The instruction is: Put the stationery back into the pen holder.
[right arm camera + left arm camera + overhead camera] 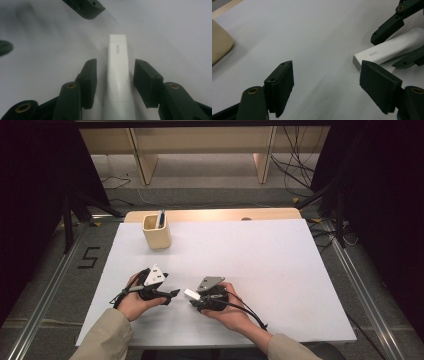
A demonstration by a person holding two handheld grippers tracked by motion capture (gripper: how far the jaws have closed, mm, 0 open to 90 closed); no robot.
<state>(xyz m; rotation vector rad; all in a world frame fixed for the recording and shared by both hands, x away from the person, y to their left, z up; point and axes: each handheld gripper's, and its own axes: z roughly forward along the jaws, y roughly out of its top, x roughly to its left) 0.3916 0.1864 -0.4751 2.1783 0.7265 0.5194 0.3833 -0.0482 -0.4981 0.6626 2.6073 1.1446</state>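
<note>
With the tube's tail cut off, can't tell grip: right gripper flanking it, small gaps; left gripper spread wide.

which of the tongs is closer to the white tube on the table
Right. The right tongs straddle the white tube, a pad on each side with slight gaps showing. The left tongs stand open beside it, pointing toward its flat end.

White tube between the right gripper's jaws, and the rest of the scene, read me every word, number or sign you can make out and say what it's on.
"GLOO": grey print on the white tube, near its flat end, also readable in the left gripper view.
"5": black mark on the floor left of the table.
Nothing readable on the beige cup or the pen in it.
</note>
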